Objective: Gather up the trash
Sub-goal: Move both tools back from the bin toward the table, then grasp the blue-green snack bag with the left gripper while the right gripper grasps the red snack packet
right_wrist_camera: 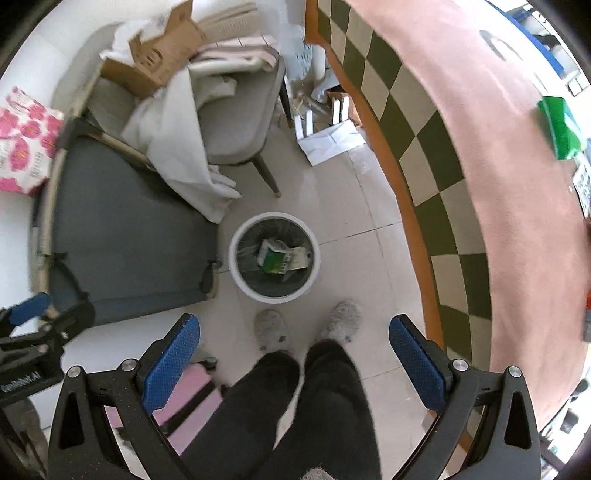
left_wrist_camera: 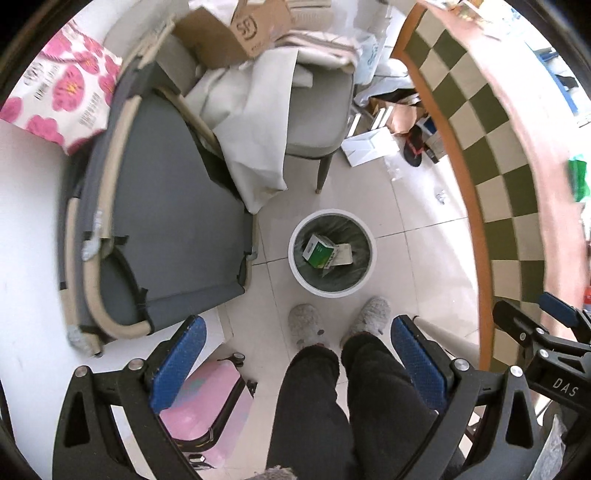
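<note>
A white round trash bin [left_wrist_camera: 364, 275] [right_wrist_camera: 240, 275] with a dark liner stands on the tiled floor, just beyond a person's slippered feet [left_wrist_camera: 304, 325] [right_wrist_camera: 271, 328]. Inside it lie a green and white box [left_wrist_camera: 319, 253] [right_wrist_camera: 273, 258] and a pale card. My left gripper [left_wrist_camera: 297, 332] hangs high above the floor, open, with nothing between its blue pads. My right gripper [right_wrist_camera: 293, 330] is also open and empty at about the same height. A green packet [right_wrist_camera: 559, 127] [left_wrist_camera: 578, 179] lies on the pink tabletop to the right.
A grey cot [left_wrist_camera: 166, 229] [right_wrist_camera: 125, 236] fills the left. A grey chair [left_wrist_camera: 317, 110] [right_wrist_camera: 236, 125] draped with cloth and a cardboard box [left_wrist_camera: 236, 33] stands behind the bin. A checkered tablecloth edge [left_wrist_camera: 491, 147] [right_wrist_camera: 424, 147] curves on the right. Papers and boxes [left_wrist_camera: 369, 146] litter the floor beyond.
</note>
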The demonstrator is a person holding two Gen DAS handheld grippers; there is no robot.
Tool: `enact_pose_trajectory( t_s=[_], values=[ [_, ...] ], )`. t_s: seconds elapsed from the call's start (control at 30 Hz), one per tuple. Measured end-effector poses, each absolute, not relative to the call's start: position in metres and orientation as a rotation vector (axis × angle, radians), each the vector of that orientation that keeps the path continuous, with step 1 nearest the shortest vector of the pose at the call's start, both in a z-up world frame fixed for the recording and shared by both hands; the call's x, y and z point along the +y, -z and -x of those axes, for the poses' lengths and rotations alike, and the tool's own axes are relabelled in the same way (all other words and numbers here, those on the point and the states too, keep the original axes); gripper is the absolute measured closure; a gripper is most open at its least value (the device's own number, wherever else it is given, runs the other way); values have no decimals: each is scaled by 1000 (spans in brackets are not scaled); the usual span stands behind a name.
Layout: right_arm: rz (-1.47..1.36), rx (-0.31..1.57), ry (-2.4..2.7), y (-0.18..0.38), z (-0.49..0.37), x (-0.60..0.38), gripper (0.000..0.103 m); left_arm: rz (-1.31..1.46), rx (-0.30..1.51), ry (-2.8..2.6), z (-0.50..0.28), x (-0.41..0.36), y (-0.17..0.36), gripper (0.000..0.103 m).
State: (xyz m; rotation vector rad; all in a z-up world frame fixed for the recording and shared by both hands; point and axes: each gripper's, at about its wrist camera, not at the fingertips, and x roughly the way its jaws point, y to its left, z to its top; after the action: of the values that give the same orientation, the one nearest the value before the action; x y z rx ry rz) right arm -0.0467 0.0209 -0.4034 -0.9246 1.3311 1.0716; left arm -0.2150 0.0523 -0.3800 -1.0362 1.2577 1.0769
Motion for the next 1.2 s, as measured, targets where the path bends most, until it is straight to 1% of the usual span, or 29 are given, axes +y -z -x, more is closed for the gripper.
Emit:
enact_pose_trajectory(
  t_s=[0.13, 0.27, 0.4, 0.57, 0.67, 0.77, 0.9, 1.07, 1.2],
  values=[
    [811, 1353, -1074, 364, 35, 16, 0, 966, 1226, -1083, 201, 51, 341, 1],
    [653, 1385, -1013, 328, -4, 10, 0, 833, 1187, -1060, 161, 63, 299, 1],
    [520, 1374, -900, 298, -72, -4, 0, 703, 1172, -1007, 95, 78, 272, 0],
    [398, 1376, -717, 281, -192, -38, 0, 556, 1193, -916, -15, 88, 264, 0],
    [343, 1389, -602, 282, -269, -56, 0, 481, 1217, -852, -95, 95, 267, 0],
    [305, 1389, -472, 295, -356, -72, 0, 410, 1248, -780, -179, 100, 272, 0],
    [263, 1433, -370, 327, -444, -82, 0, 348, 1310, -647, -284, 106, 290, 0],
    [216, 1490, -327, 357, -500, -88, 0, 347, 1451, -433, -383, 108, 341, 0],
    [194, 1530, -317, 375, -522, -93, 0, 276, 1593, -330, -430, 105, 390, 0]
  ],
)
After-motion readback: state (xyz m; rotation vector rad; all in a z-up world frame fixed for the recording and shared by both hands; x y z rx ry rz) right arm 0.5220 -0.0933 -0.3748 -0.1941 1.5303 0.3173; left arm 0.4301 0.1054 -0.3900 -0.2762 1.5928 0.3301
